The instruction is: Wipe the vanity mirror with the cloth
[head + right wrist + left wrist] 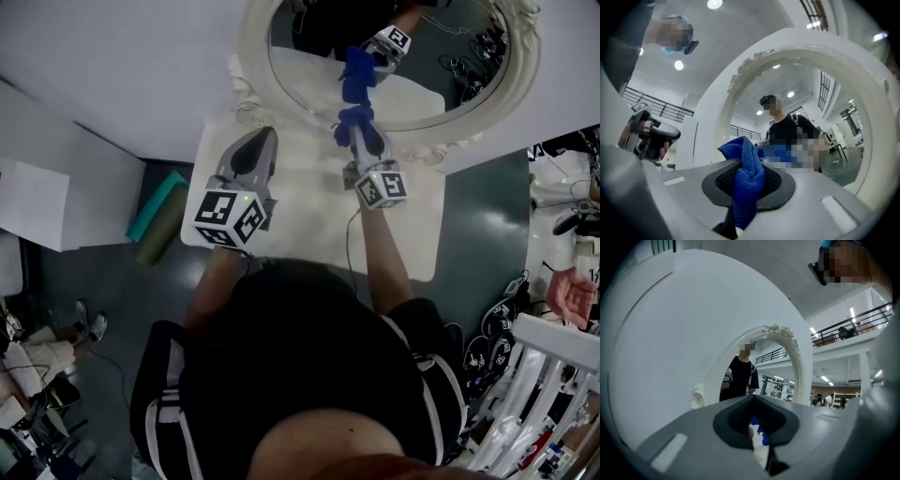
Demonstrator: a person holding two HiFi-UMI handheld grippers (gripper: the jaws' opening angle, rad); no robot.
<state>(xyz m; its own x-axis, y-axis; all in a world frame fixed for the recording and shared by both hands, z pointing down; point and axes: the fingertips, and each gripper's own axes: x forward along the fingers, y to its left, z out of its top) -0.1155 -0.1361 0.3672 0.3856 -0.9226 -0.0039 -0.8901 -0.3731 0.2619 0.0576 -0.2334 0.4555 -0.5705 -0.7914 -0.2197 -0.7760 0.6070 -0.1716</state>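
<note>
Blue cloth [352, 119], white mirror frame [252, 49], dark teal floor [480, 217]

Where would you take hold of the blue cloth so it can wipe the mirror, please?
Grip the blue cloth by its bunched near end, coming from the person's side of the table. The right gripper does this: its jaws are shut on that fold, and the loose bunch sticks out past them toward the mirror, so cloth, not gripper, would likely meet the glass.
</note>
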